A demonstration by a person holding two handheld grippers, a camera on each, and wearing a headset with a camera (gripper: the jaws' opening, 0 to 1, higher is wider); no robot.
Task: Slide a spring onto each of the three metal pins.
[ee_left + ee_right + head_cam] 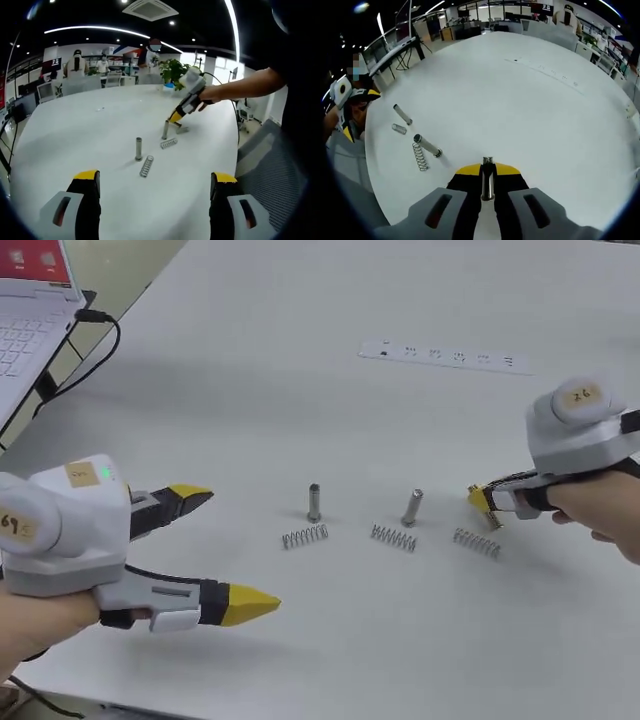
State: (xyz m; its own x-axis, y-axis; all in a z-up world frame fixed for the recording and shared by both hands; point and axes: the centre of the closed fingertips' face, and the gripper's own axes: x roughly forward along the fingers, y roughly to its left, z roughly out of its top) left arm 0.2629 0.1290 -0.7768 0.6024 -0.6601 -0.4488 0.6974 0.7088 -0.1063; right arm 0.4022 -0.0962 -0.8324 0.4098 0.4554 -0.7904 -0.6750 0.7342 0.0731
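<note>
Head view looks down; opposed gripper views share 2 pins (314, 502).

Left claw (232, 550) sticker (17, 526) reads 69; right claw (482, 500) sticker (581, 396) reads 26.

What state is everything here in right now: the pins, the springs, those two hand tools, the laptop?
Left gripper: open, holding nothing.
Right gripper: shut on the third pin.
First pin: standing, bare.
Second pin: standing, bare.
First spring: lying flat, on no pin.
Second spring: lying flat, on no pin.
Third spring: lying flat, on no pin.
Laptop: open, screen lit.
</note>
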